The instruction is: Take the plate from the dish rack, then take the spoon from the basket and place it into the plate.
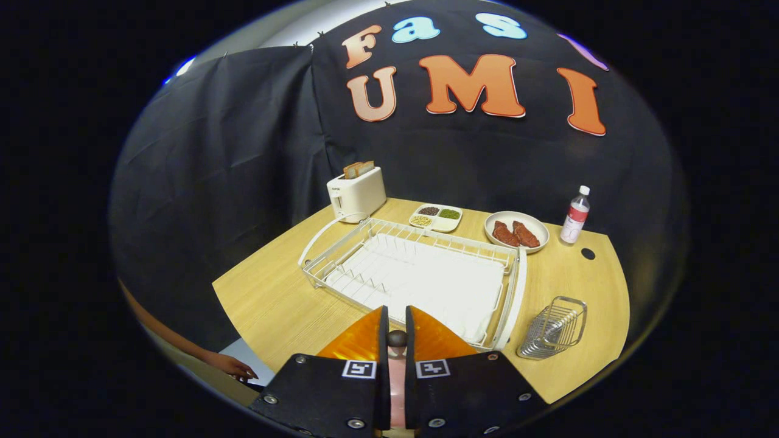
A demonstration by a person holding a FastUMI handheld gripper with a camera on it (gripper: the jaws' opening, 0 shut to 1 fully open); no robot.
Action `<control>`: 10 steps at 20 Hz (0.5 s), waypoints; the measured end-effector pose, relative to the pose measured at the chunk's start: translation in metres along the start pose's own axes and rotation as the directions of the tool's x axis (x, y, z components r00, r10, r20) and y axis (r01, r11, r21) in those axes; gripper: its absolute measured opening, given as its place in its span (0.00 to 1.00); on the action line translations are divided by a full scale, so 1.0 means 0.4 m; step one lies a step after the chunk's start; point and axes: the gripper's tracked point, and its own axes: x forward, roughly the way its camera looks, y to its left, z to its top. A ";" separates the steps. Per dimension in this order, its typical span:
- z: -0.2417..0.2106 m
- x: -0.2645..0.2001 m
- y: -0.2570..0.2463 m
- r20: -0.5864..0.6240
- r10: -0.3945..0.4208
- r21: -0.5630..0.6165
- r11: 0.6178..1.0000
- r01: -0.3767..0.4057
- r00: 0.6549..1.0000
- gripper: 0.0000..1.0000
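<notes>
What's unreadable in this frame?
Gripper view:
- Pink, dark-tipped thing between the nearly closed fingers: mostly hidden by them; identity and grip unclear.
- Wire basket right of the dish rack: contents too small, screened by wires.
- Hand beside the table: arm cut off by the view's edge.

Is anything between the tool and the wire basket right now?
Only the dish rack's right rim. The tool, fingers close together around a pinkish dark-tipped item, hangs over the rack's near edge, and the basket stands on the table just past that rim.
</notes>
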 end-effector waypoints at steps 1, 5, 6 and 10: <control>-0.016 0.011 0.009 -0.017 0.002 -0.005 1.000 -0.002 1.000 0.09; -0.053 0.038 0.052 -0.049 0.037 -0.026 0.999 -0.038 0.998 0.10; -0.058 0.035 0.053 -0.052 0.040 -0.041 0.998 -0.042 0.998 0.10; -0.085 0.018 0.033 -0.090 0.048 -0.031 0.998 -0.051 0.995 0.11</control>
